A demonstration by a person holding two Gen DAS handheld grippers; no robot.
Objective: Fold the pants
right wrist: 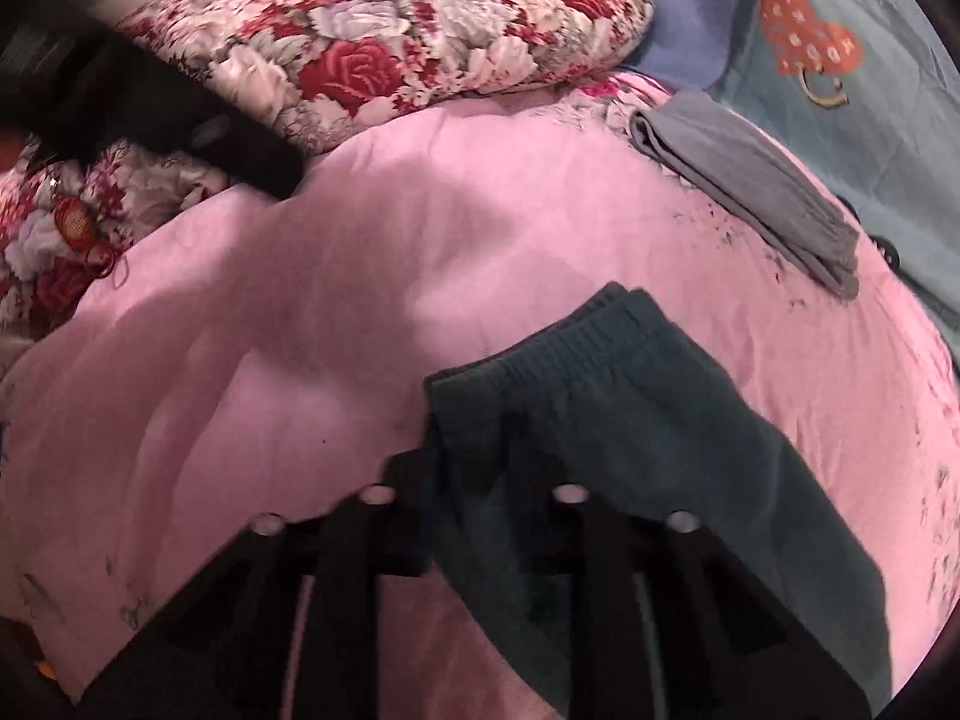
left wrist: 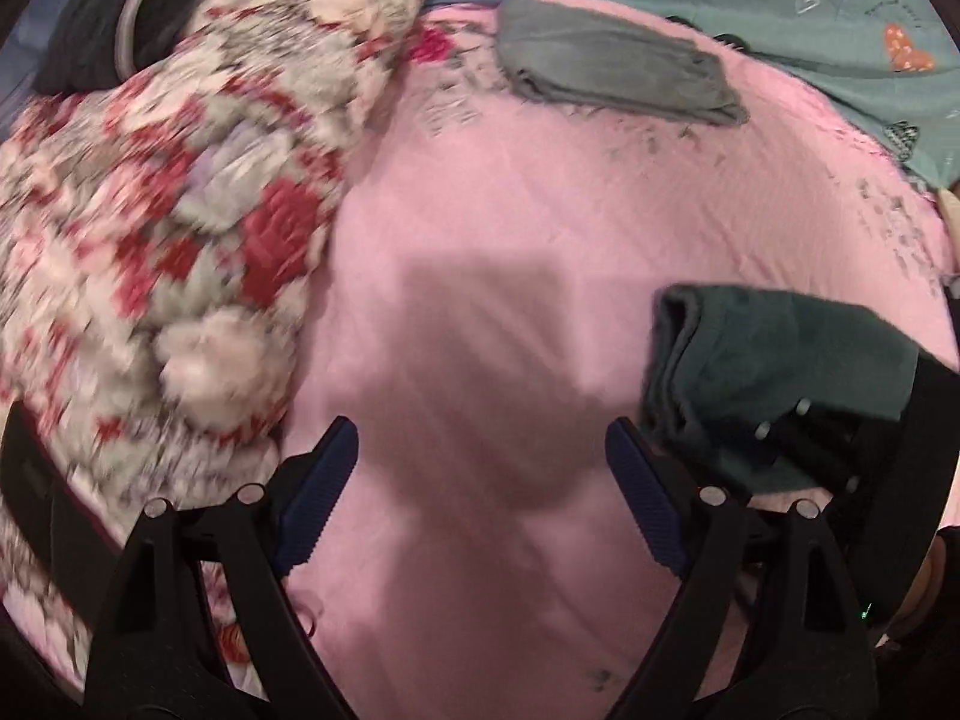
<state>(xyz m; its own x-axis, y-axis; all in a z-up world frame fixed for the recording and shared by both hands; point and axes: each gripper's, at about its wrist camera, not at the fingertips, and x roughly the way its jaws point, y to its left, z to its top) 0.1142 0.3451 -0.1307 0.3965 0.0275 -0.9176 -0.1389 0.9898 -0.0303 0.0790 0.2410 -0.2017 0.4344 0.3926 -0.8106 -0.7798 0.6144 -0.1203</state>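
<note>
Dark green pants (right wrist: 630, 420), folded, lie on the pink bedsheet (right wrist: 300, 330) with the elastic waistband facing away. My right gripper (right wrist: 474, 468) is shut on the near edge of the pants, its fingertips hidden by the cloth. In the left wrist view the same pants (left wrist: 768, 360) sit at the right with the right gripper (left wrist: 840, 438) on them. My left gripper (left wrist: 480, 468) is open and empty above the bare pink sheet (left wrist: 480, 240), left of the pants.
A folded grey garment (left wrist: 612, 66) lies at the far side of the bed; it also shows in the right wrist view (right wrist: 756, 180). A floral quilt (left wrist: 180, 192) is bunched at the left. A teal blanket with hearts (right wrist: 840, 60) lies at the far right.
</note>
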